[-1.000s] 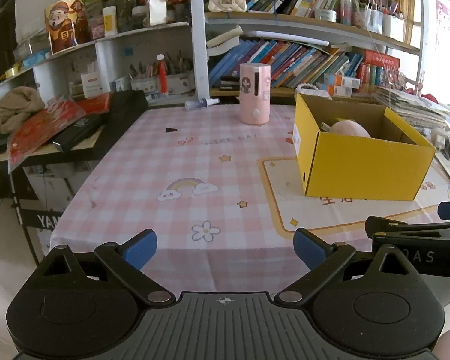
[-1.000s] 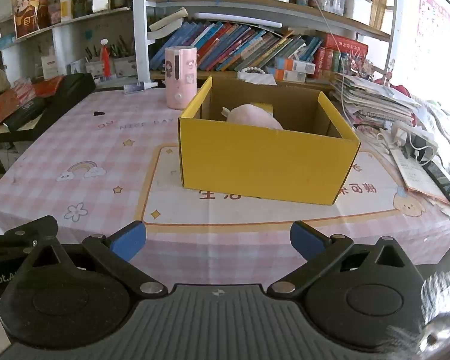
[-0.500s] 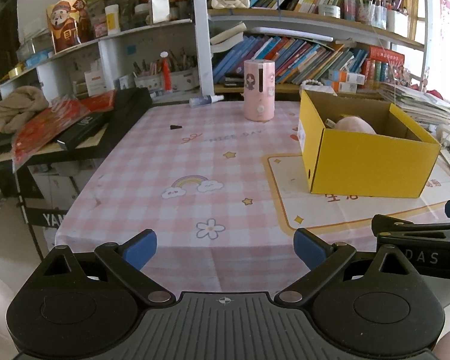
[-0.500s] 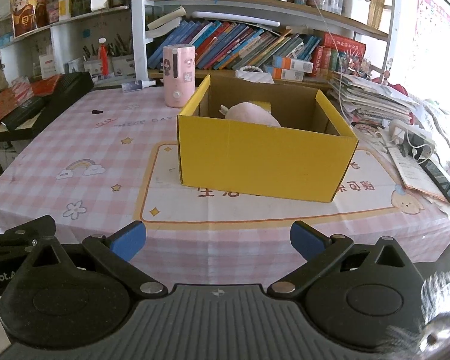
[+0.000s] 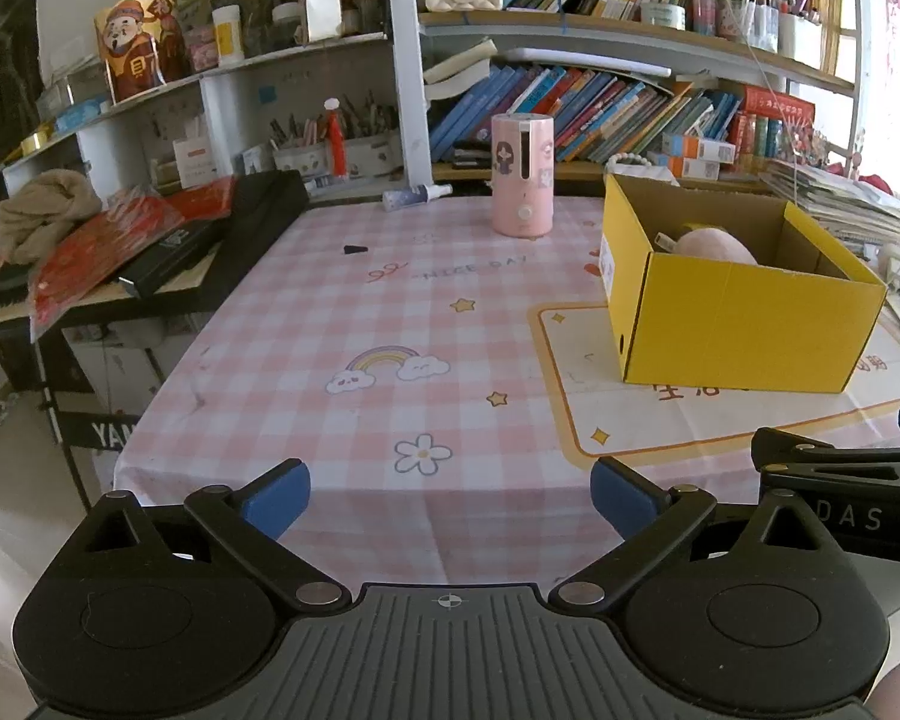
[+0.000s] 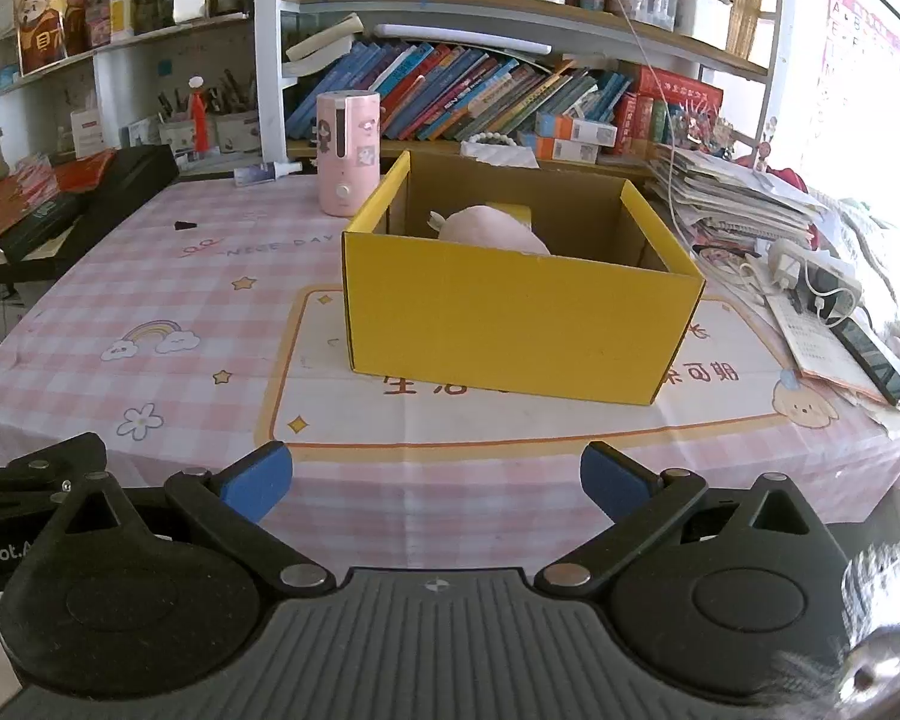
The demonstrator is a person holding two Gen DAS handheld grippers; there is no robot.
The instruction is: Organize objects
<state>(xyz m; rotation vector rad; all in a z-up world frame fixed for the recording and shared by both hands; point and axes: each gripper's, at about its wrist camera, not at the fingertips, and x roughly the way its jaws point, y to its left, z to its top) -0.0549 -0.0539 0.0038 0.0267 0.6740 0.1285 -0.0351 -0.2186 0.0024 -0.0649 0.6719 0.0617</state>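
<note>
A yellow cardboard box [image 5: 744,324] [image 6: 516,324] stands open on the pink checked tablecloth [image 5: 390,324] [image 6: 150,288]. A pink plush thing [image 5: 717,243] [image 6: 492,231] lies inside it. A pink cylinder-shaped device [image 5: 522,174] [image 6: 349,153] stands upright at the table's far side. My left gripper [image 5: 450,495] is open and empty, at the table's near edge. My right gripper [image 6: 435,480] is open and empty, in front of the box and apart from it. Its side shows at the right of the left wrist view [image 5: 840,468].
A small spray bottle [image 5: 417,197] [image 6: 265,171] lies at the table's far edge. A small black piece [image 5: 354,249] [image 6: 184,225] lies on the cloth. A black keyboard [image 5: 168,252] stands left of the table. Papers, a power strip [image 6: 822,276] and a phone [image 6: 873,354] lie at right. Bookshelves stand behind.
Both grippers have drawn back from the table and risen a little. The box and cylinder look farther away. Both jaws stay open.
</note>
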